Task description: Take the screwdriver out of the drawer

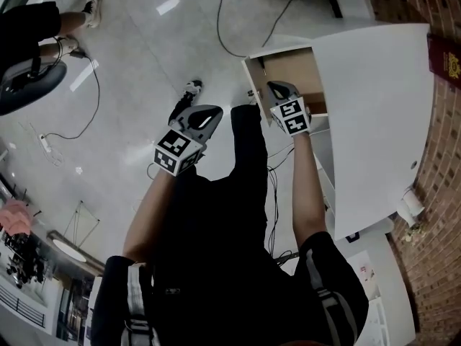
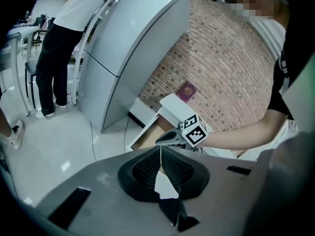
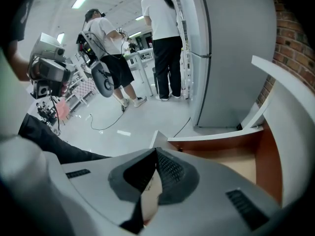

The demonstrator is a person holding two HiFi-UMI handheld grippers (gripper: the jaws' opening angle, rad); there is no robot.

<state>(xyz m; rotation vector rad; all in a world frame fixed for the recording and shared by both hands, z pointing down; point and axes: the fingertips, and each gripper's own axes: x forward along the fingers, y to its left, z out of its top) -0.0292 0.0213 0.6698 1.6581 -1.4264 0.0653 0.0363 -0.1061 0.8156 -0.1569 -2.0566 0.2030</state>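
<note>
A white drawer [image 1: 253, 74] stands pulled out of the white counter [image 1: 374, 114], its wooden bottom showing. A thin dark tool, probably the screwdriver [image 1: 262, 66], lies in the drawer's far left corner. My right gripper [image 1: 279, 91] hovers over the drawer's near part, jaws shut with nothing between them. In the right gripper view the drawer floor [image 3: 236, 163] lies just beyond the right gripper [image 3: 156, 152]. My left gripper [image 1: 209, 115] hangs shut over the floor, left of the drawer. The left gripper [image 2: 161, 149] looks at the right gripper [image 2: 167, 138] and the open drawer [image 2: 146, 137].
A maroon booklet [image 1: 444, 60] lies on the counter by the brick wall [image 1: 439, 215]. Cables [image 1: 230, 42] trail over the glossy floor. A tall grey cabinet [image 3: 231, 53] stands behind the drawer. People [image 3: 165, 38] stand further off, and a leg [image 1: 68, 24] shows at top left.
</note>
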